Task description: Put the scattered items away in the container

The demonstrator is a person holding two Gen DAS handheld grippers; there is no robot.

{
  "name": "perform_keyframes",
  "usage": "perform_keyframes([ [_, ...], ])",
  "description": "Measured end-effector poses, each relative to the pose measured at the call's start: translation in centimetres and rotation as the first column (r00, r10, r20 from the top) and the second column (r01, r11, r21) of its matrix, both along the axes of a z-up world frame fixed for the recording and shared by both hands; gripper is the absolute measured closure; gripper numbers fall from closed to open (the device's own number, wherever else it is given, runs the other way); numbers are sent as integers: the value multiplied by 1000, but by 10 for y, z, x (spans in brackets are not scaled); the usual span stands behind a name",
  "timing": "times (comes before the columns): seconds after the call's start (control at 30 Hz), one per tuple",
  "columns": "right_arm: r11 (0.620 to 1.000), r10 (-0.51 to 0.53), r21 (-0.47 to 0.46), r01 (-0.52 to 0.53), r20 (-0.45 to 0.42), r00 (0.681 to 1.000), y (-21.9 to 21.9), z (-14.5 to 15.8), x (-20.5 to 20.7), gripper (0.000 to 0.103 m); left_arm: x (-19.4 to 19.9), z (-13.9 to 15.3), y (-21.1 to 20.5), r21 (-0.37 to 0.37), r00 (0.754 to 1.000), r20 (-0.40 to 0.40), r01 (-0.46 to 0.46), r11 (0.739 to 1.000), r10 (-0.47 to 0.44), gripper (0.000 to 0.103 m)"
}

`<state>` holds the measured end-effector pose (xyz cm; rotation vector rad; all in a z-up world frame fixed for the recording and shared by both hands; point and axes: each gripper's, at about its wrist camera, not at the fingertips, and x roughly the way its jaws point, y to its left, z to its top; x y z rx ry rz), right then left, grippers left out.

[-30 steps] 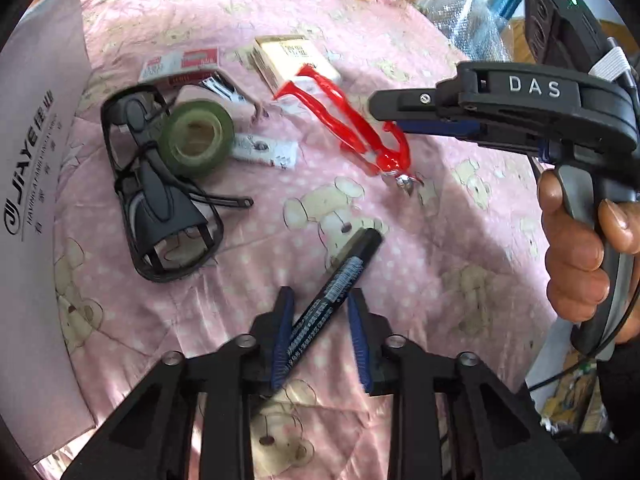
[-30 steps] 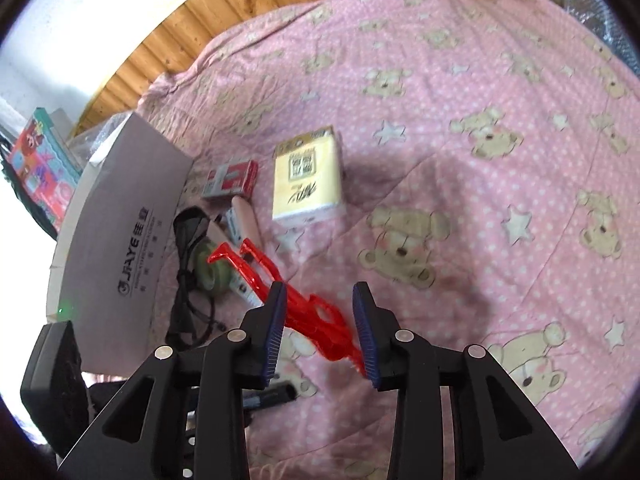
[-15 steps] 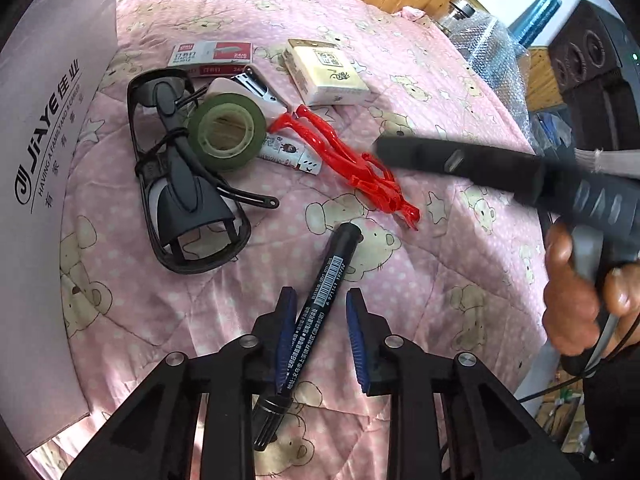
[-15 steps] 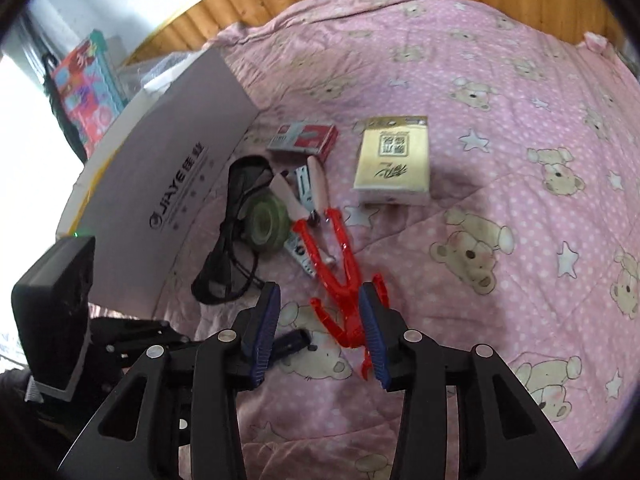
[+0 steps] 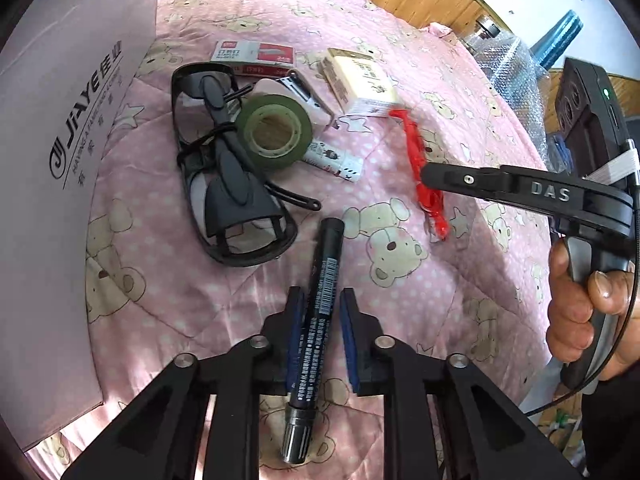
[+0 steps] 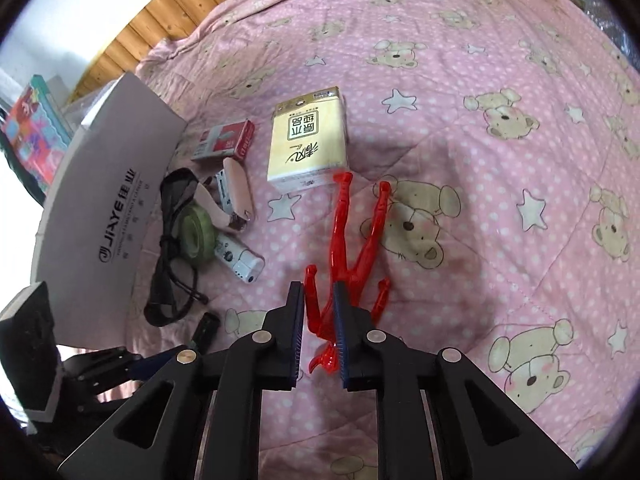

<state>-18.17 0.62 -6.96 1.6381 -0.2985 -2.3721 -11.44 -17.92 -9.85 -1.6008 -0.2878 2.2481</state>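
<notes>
Both tongs over items on the bed

Left tongs narrow, straddling the black marker; right tongs narrow around the red figure, white box at 9 o'clock.

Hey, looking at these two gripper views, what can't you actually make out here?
- White box: its inside, both views; only the outer wall faces the cameras.
- Left gripper: whether the pads touch the black marker.
- Red figure: lower part hidden by the right gripper fingers.
- Stapler: partly behind the green tape roll, left view.
</notes>
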Motion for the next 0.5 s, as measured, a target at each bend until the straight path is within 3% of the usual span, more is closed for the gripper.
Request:
perform_keyframes([
  [0.03,1000,-9,19,9,-8,1000,-1,3,2,84,0,1,0,-2,1000,-1,2,1000,-2,79],
  [0.13,996,-31,81,34,-37,999,-2,10,8,53,2,4,-5,8,1000,1,10,1000,-10,71],
  [0.23,994,-35,101,37,-18,999,-1,3,7,53,4,5,-4,17,1000,-8,19,1000,-19,61],
  [0.33,997,-23,81,21,26,999,-4,-11,4,53,7,5,4,0,999,-26,29,1000,-29,58],
  [0.4,994,-17,108,18,-3,1000,-10,-13,3,54,7,5,3,0,999,-31,27,1000,-27,58],
  [0.47,995,-24,94,24,-5,1000,-10,-11,2,64,6,5,-1,-5,999,-27,18,1000,-18,70],
  [0.5,998,-30,60,30,1,1000,-8,-8,2,64,5,5,-4,-14,1000,-23,12,1000,-13,81],
])
